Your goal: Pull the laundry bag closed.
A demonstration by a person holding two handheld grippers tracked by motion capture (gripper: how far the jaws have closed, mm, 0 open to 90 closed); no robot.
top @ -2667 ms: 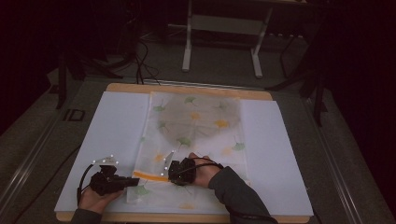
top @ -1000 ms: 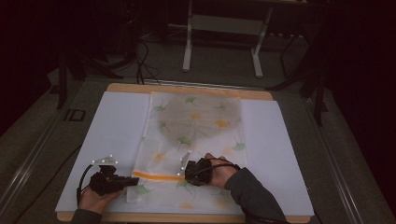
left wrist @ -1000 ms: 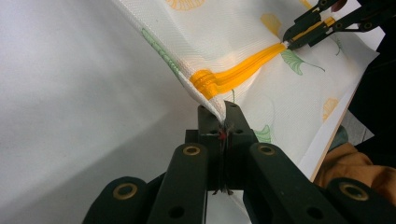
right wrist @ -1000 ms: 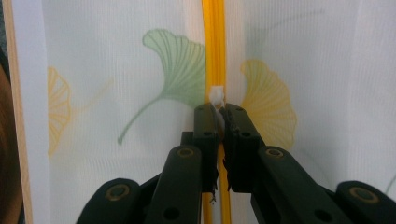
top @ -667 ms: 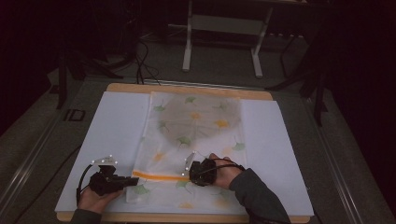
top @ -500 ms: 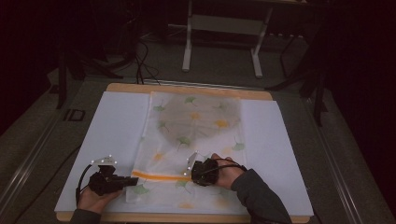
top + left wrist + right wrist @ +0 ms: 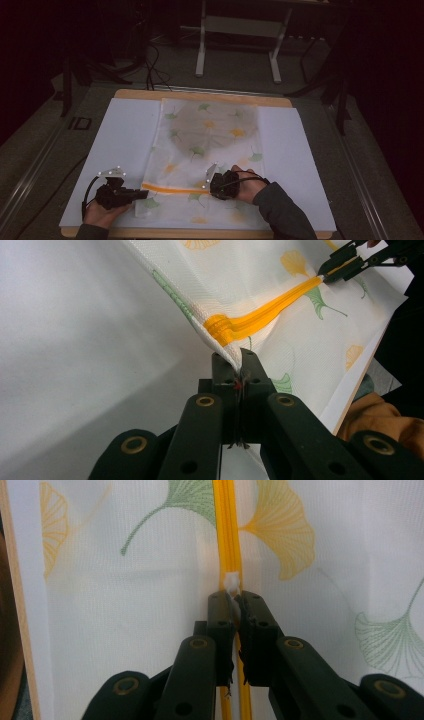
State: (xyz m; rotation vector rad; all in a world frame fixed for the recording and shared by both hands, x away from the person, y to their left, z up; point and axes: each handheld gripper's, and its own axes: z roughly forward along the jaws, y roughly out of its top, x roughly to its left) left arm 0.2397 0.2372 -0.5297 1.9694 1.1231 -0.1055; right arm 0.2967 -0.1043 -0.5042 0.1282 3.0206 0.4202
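A white mesh bag (image 7: 207,135) printed with ginkgo leaves lies flat on the table, with an orange zipper (image 7: 172,188) running across its near end. My left gripper (image 7: 142,194) is shut on the bag's edge at the zipper's left end (image 7: 225,330), and the cloth rises slightly from between its fingertips (image 7: 235,360). My right gripper (image 7: 209,189) sits over the zipper farther right. It is shut on the small white zipper pull (image 7: 231,581), with the orange tape (image 7: 227,530) running straight ahead. The left gripper view shows the right gripper (image 7: 325,274) at the far end of the orange strip.
The bag rests on a white sheet (image 7: 125,135) covering a wooden table, whose near edge (image 7: 200,233) lies just below both hands. Behind the table stand metal frame legs (image 7: 202,45) and floor cables (image 7: 155,60). Bare sheet lies on either side of the bag.
My right gripper has slid rightward along the zipper with the pull, so more orange strip shows between the grippers. The left gripper has stayed put on the bag's edge.
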